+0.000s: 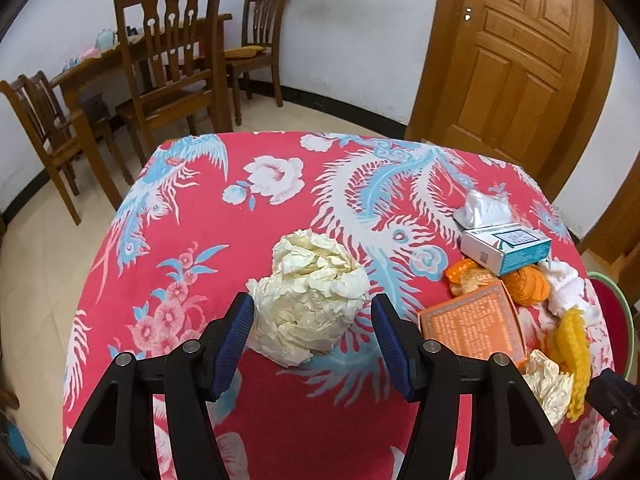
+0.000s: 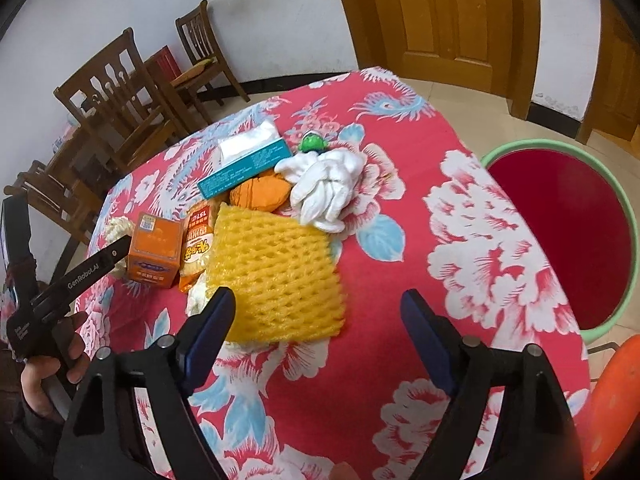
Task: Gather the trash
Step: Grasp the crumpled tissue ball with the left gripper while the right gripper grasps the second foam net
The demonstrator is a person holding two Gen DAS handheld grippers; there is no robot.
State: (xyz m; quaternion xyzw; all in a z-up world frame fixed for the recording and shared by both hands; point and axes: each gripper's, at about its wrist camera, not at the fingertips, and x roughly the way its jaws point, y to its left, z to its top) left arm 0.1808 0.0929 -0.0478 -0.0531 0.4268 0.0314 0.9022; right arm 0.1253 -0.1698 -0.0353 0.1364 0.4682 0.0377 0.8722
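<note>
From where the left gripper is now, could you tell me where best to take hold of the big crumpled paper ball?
Grip the crumpled paper ball across its wider lower half, coming straight forward. The left gripper is open with its blue pads already either side of that part. The paper looks soft and irregular, so closing on the bulk should hold better than pinching a loose edge.

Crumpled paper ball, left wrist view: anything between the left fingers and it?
Nothing visible. The left gripper is open, with the crumpled paper ball sitting on the tablecloth directly ahead between its fingers. The orange box lies off to the right, outside the gap.
</note>
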